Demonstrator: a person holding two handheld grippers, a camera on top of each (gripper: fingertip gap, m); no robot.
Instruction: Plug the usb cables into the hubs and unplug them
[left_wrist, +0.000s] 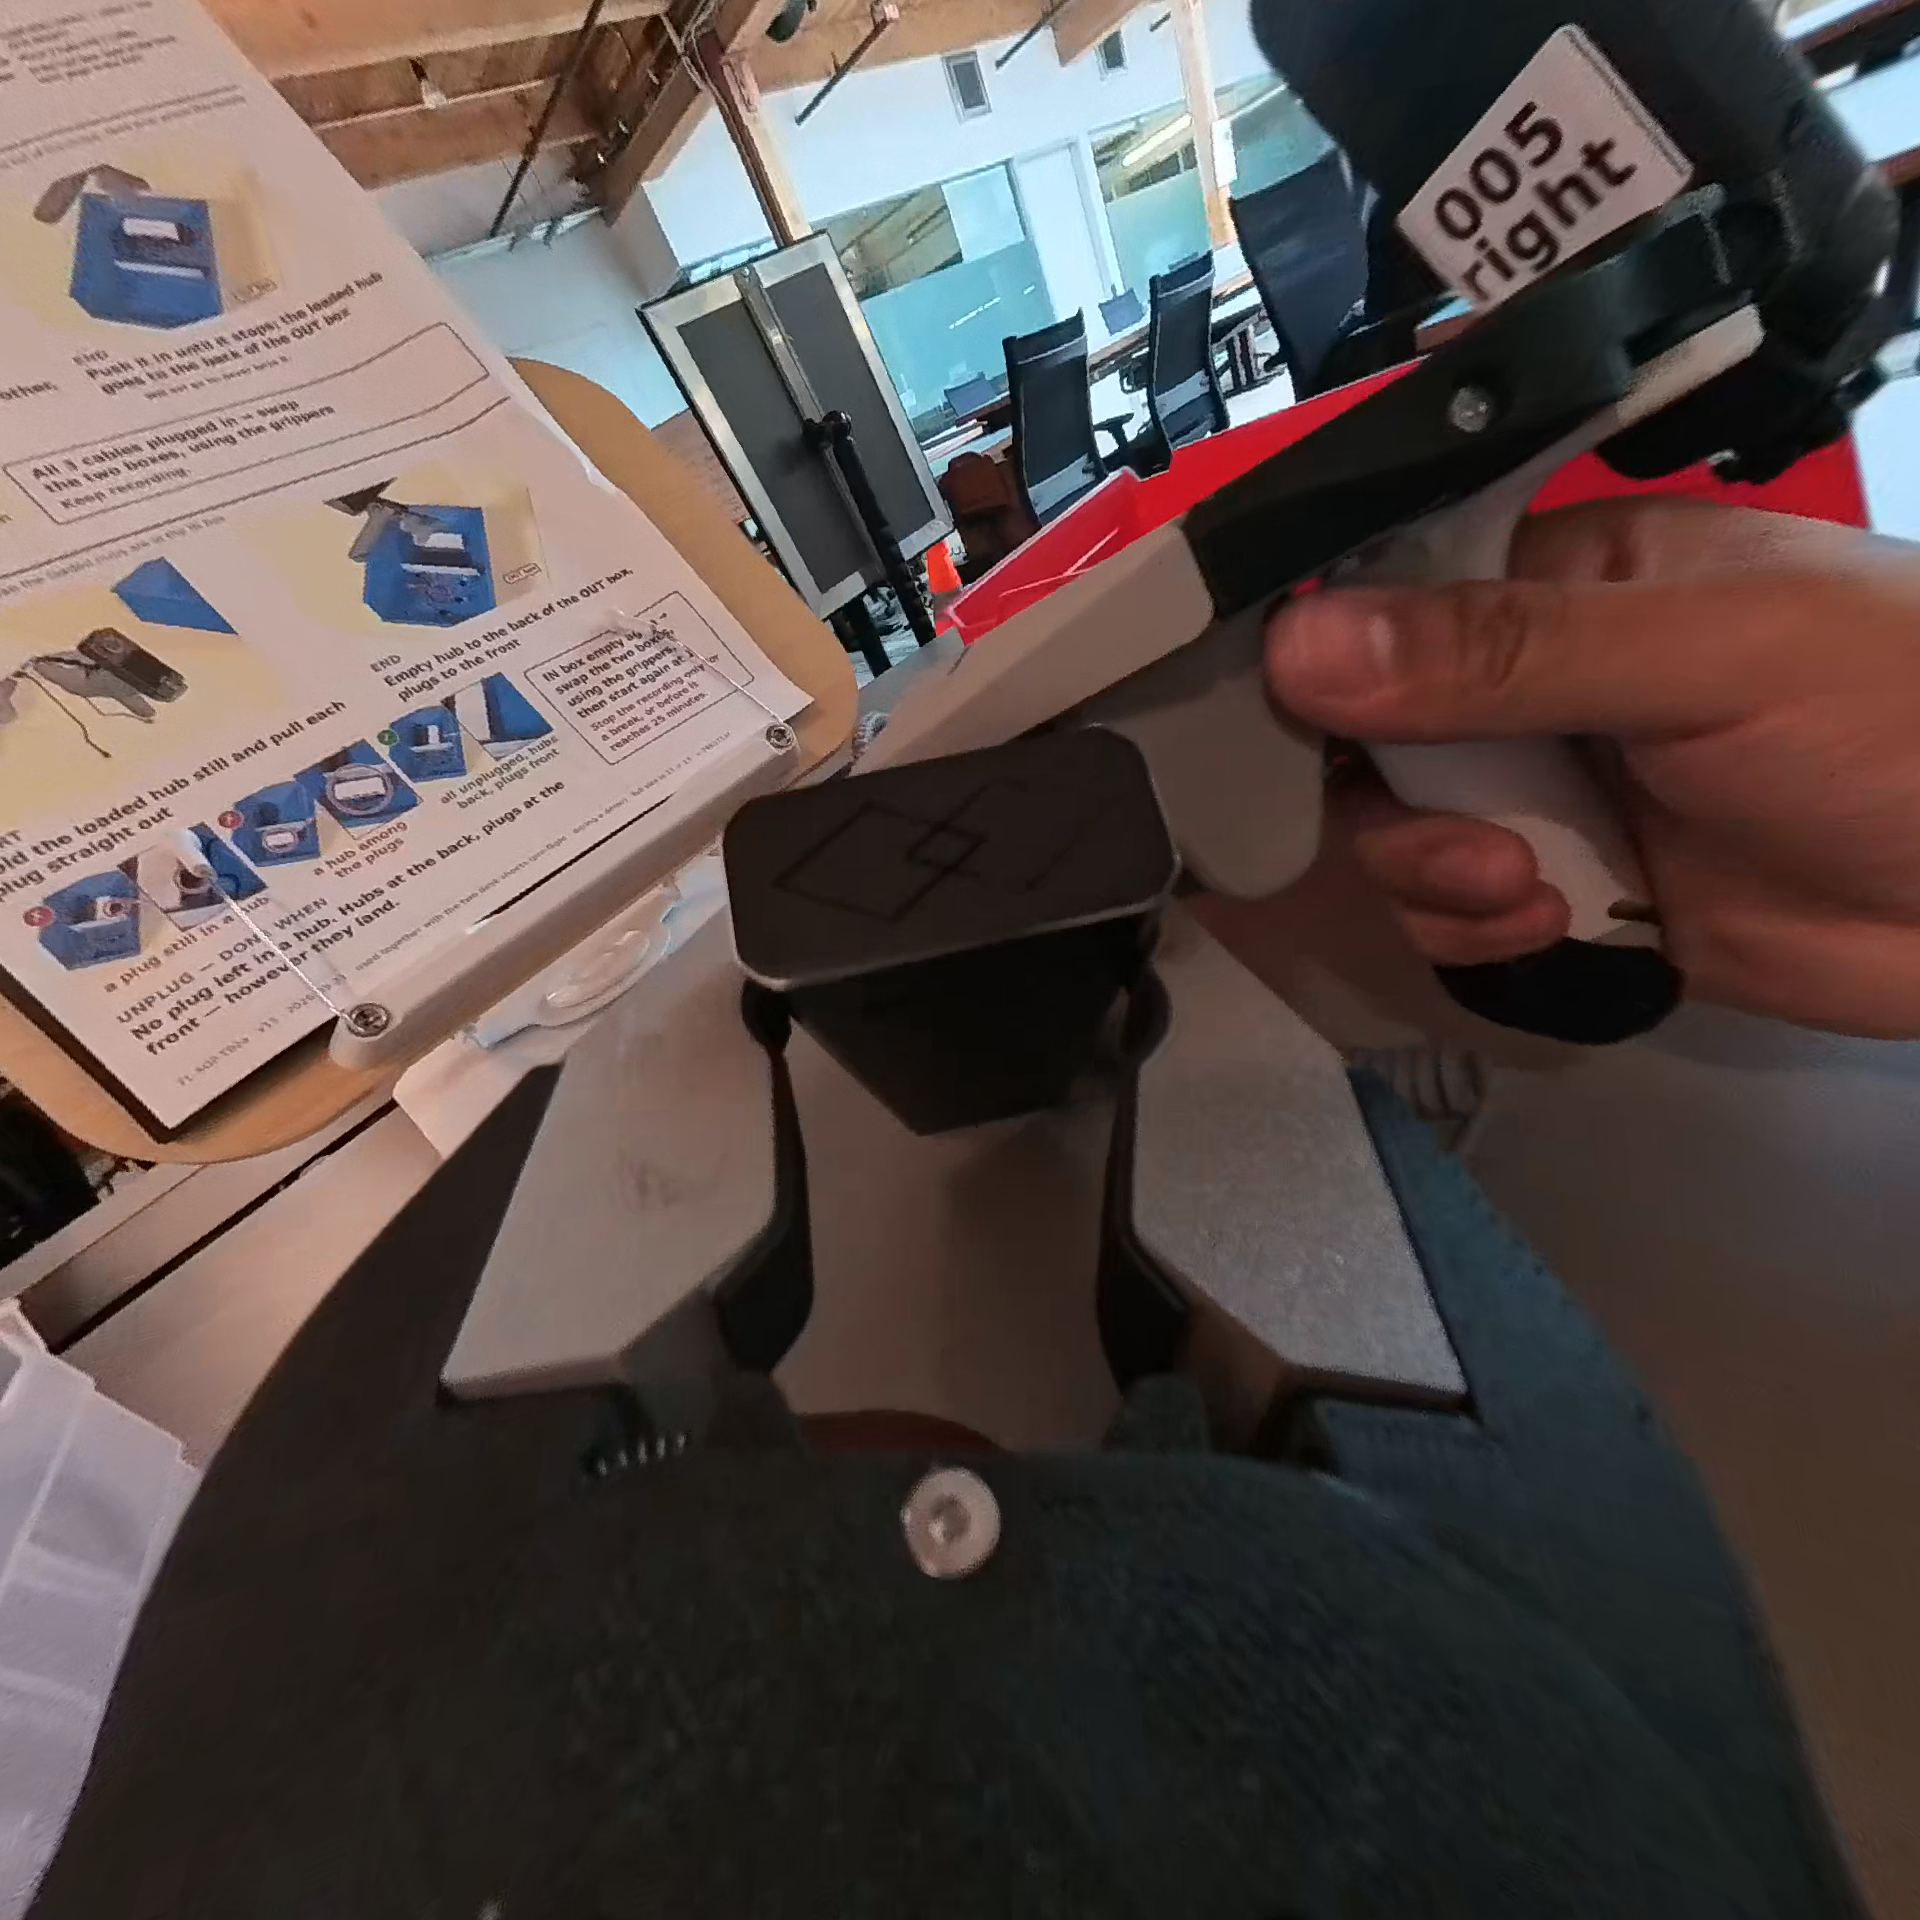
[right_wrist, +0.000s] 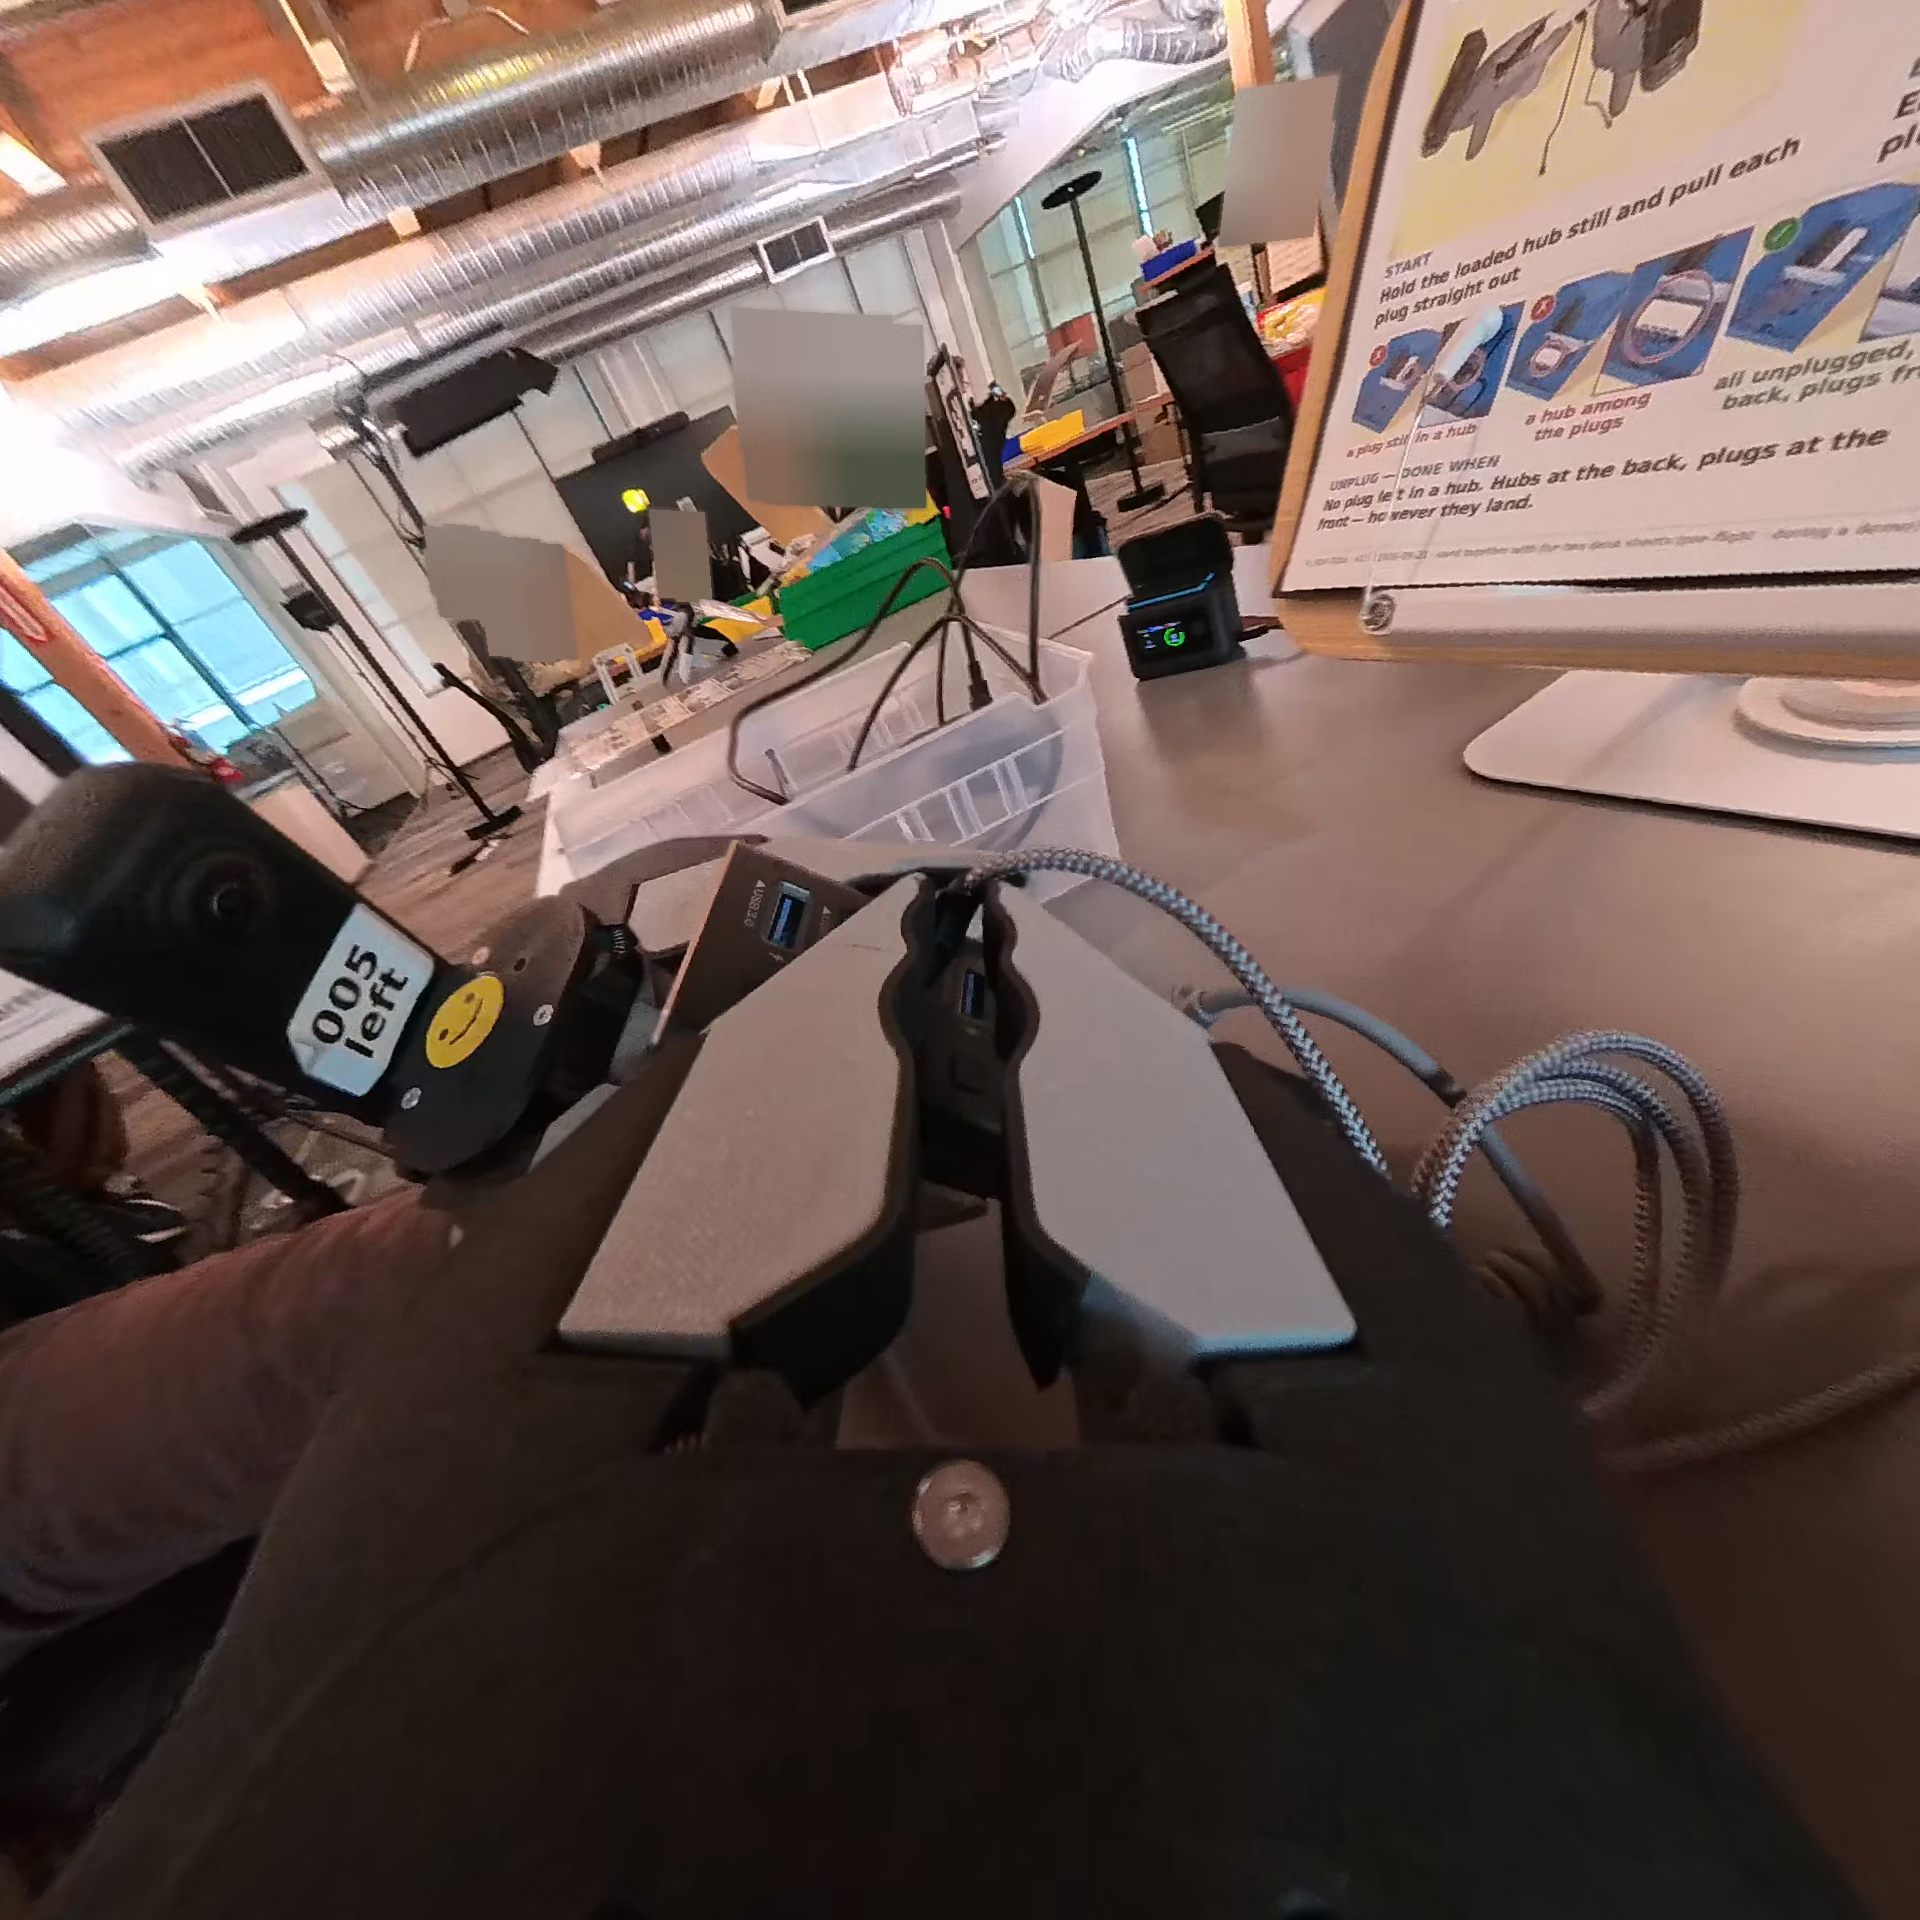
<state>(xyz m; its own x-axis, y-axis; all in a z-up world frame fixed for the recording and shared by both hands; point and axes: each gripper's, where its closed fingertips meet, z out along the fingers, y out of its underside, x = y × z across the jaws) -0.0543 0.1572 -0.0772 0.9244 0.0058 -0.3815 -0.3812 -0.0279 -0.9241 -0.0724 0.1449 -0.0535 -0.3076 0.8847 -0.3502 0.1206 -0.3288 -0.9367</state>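
So the left gripper (left_wrist: 951, 1023) has its fingers (left_wrist: 774, 1174) closed in on the dark hub (left_wrist: 951, 883), one black pad on each side of the body, holding it up off the grey desk (right_wrist: 1403, 810). From the left wrist view you're looking at the hub's flat dark end with a thin diamond outline on it. It sits just in front of the instruction sheet (left_wrist: 312, 582) on its wooden stand.

The right gripper (right_wrist: 956, 914) comes in against the hub from the other side. Its fingers (right_wrist: 800, 1122) are nearly together, pinched on a plug of the braided grey cable (right_wrist: 1268, 997) right at the hub's port face. There's a blue USB port (right_wrist: 787, 914) open just left of the tips. Can't tell if the plug is fully seated, the tips cover it. The cable arcs out of the tips and loops in a coil on the desk, on the side of the hub nearer the sheet.

A person's hand (left_wrist: 1621, 769) wraps the right gripper's handle. Beyond the hub there's a clear plastic bin (right_wrist: 935, 769) with dark cables (right_wrist: 956, 665) sticking out.
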